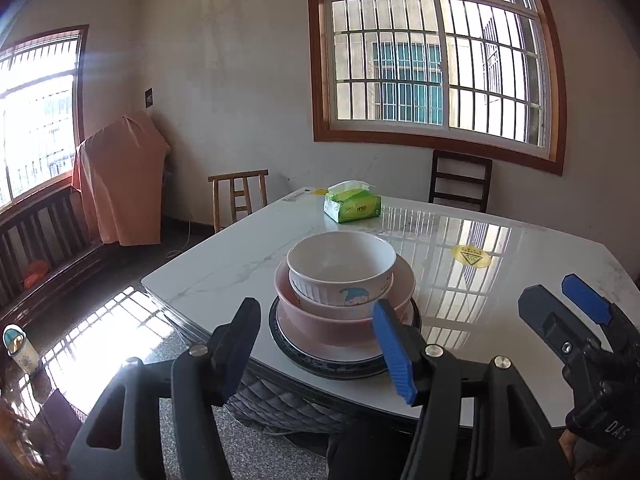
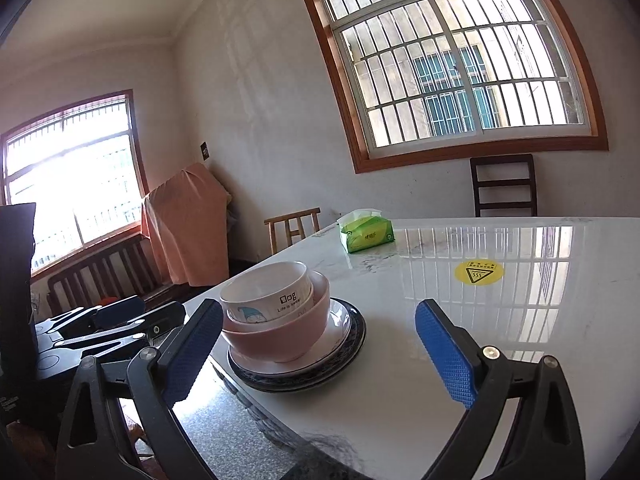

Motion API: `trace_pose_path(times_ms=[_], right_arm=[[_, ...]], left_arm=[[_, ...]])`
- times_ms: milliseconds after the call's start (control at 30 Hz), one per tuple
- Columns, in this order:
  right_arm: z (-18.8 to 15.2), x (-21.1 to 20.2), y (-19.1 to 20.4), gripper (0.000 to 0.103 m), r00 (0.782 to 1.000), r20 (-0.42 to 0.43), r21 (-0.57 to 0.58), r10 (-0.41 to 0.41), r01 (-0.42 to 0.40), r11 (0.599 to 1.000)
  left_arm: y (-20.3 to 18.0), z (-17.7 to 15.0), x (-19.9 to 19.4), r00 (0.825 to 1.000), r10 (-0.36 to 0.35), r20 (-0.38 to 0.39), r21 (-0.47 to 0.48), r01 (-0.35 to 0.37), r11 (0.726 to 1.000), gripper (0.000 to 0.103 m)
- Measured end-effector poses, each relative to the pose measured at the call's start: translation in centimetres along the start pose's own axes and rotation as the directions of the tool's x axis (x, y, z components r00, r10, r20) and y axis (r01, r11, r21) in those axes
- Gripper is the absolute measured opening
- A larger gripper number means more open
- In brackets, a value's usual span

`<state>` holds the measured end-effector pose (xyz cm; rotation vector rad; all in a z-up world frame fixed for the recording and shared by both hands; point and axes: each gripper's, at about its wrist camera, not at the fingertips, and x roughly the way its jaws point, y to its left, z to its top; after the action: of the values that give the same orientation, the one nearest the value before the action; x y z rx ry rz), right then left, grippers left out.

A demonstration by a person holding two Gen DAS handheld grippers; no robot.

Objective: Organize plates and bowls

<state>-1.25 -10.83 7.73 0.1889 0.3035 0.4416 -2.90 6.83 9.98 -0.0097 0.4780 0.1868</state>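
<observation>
The dishes already sit in one pile near the front-left corner of the marble surface [image 1: 224, 276]. A white bowl [image 1: 340, 270] with a cartoon print nests inside a wider pink bowl [image 1: 340, 320], which rests on a white plate [image 2: 340, 326], and that plate lies on a dark-rimmed plate [image 1: 340, 372] at the bottom. From the right wrist view the white bowl leans a little toward 9 o'clock inside the pink one instead of sitting level. No other plate or bowl shows anywhere on the surface in either view.

The left gripper [image 1: 320, 356] hangs just in front of the stack, its jaws spread wide with nothing between them; the pile shows through the gap at 12 o'clock. The right gripper [image 2: 320, 356] is likewise spread and empty, with the stack at about 11 o'clock from it, closer to its left finger.

Further back on the surface lie a green tissue pack [image 1: 352, 206] at 12 o'clock and a round yellow sticker [image 1: 471, 257] at about 1 o'clock, both well apart from the stack.

Judged from this layout, the sorting looks essentially complete: big pieces below, small above, both grippers free. What may remain is straightening the tilted white bowl, or moving the whole pile away from the surface's edge, which it sits rather near.
</observation>
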Motion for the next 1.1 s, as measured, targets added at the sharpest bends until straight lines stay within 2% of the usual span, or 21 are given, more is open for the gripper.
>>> trace_pose_path(times_ms=[233,867,1067,1100], right_arm=[[-0.2,-0.6,0.8,0.102,1.0,0.021,-0.037,-0.016,0.017,0.999],[-0.6,-0.7,0.7,0.102,1.0,-0.006,-0.03,-0.004,0.004,1.0],[-0.8,-0.8,0.6,0.102,1.0,-0.021,-0.024,-0.002,0.002,1.0],[-0.8,-0.8,0.5,0.102,1.0,-0.024,-0.023,-0.002,0.002,1.0]], left_arm=[[0.0,-0.2,-0.4,1.0,-0.004,-0.001,-0.01,0.004,1.0,0.062],[0.5,-0.1,-0.4,1.0,0.002,-0.026,-0.029,-0.003,1.0,0.062],[0.2,-0.3,0.3,0.998,-0.013,-0.065,-0.027,0.011,1.0,0.067],[0.1,-0.4,0.5,0.997,-0.02,-0.074,-0.024,0.018,1.0,0.071]])
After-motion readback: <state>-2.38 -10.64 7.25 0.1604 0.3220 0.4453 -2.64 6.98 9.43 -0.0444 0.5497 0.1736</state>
